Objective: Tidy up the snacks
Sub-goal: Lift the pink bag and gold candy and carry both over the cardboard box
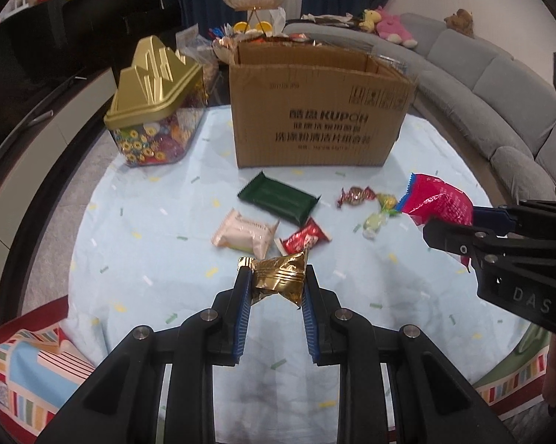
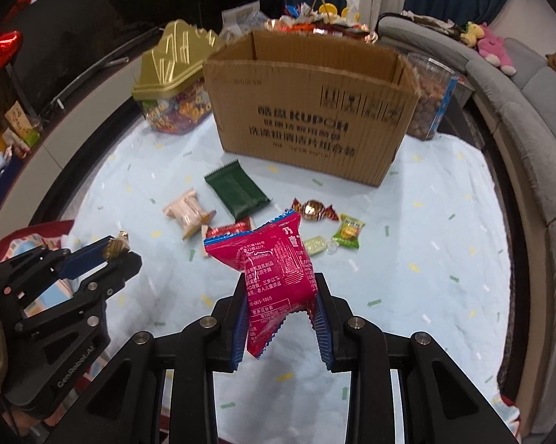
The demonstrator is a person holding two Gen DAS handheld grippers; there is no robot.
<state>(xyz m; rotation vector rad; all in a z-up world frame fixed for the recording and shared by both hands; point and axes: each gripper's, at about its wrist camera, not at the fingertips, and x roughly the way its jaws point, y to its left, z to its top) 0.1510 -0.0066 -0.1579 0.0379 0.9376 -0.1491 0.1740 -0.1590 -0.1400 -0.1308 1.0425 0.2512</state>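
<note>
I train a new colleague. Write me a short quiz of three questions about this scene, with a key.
1. True or false: the left gripper holds a gold packet.
2. What does the right gripper hold? A) green bar B) pink packet C) nothing
3. Fill in: the green bar lies in front of the open cardboard ____.

Key:
1. True.
2. B, the pink packet.
3. box.

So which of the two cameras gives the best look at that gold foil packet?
The left wrist view. There the gold foil packet sits front and centre, pinched between the left gripper pads, its crinkled wrapper fully visible. The right wrist view catches only a small gold corner sticking out of that gripper, at the left edge.
</note>
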